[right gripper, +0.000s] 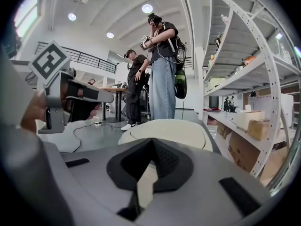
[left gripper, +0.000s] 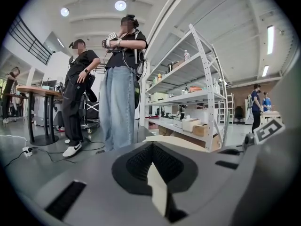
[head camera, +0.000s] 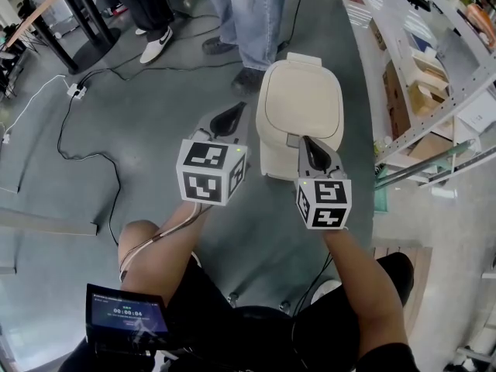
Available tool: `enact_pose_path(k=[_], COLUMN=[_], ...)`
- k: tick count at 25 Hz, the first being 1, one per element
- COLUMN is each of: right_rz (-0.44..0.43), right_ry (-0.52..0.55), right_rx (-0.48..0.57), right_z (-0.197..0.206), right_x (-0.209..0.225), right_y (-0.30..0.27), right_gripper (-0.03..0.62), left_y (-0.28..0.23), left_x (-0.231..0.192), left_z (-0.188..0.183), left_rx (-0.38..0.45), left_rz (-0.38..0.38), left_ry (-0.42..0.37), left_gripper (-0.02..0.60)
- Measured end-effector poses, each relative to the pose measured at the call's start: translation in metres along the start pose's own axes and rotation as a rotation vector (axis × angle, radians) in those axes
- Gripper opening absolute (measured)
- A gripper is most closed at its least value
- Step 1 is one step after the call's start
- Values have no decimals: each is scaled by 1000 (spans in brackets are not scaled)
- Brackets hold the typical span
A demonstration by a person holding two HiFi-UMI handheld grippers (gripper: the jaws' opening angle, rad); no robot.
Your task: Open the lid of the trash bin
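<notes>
Over at nine o'clock a black cable (head camera: 74, 142) trails across the grey floor from a white power strip (head camera: 76, 91).

Moving right, the left gripper (head camera: 231, 117) is held out in front of the person. In its own view the jaws are pressed together at the tips with nothing between them. From this gripper the trash bin (head camera: 271, 157) sits off at about two o'clock, just beside it but apart.

The bin is a cream one, standing on the floor straight ahead of the person. Its lid (head camera: 301, 99) is down flat, so nothing is open yet. The lid's long axis runs from twelve to six o'clock, and its near edge faces the person. Someone in jeans (head camera: 252, 10) stands just beyond it at twelve o'clock.

The right gripper (head camera: 310, 147) is the nearer of the two. The bin lies dead ahead of it at twelve o'clock, and its tip overlaps the lid's near edge in the head view. I can't tell whether it is actually touching. Its jaws are also closed and empty, and in the right gripper view the lid's top spreads out just past them. I'd reckon the right one is better placed to get under that near edge and lift.

At three o'clock, metal shelving (head camera: 434, 91) with boxes stands close alongside the bin.
</notes>
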State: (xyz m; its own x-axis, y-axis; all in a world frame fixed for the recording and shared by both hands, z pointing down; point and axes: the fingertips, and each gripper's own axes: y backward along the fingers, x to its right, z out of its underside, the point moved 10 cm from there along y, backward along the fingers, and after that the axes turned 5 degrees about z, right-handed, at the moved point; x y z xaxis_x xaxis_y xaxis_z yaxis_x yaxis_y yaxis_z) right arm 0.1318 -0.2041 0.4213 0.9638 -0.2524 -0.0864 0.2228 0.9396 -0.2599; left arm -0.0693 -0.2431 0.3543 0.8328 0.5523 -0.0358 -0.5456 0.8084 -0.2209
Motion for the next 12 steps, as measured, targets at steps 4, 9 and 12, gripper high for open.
enact_pose_path(k=[4,9,12], right_rz=[-1,9,12], right_ry=[-10,-11,-5], right_rx=[-1,14,17], right_z=[1,3,4], right_x=[1,0,-2], right_y=[0,0,0], right_gripper=[5,5,5], left_y=[2,2,3], left_x=[-3,0,2], left_z=[0,0,0], left_rx=[-2,8,12], left_rz=[-5,-27,-26], left_ry=[5,-82,-101], left_gripper=[-3,-3,-3])
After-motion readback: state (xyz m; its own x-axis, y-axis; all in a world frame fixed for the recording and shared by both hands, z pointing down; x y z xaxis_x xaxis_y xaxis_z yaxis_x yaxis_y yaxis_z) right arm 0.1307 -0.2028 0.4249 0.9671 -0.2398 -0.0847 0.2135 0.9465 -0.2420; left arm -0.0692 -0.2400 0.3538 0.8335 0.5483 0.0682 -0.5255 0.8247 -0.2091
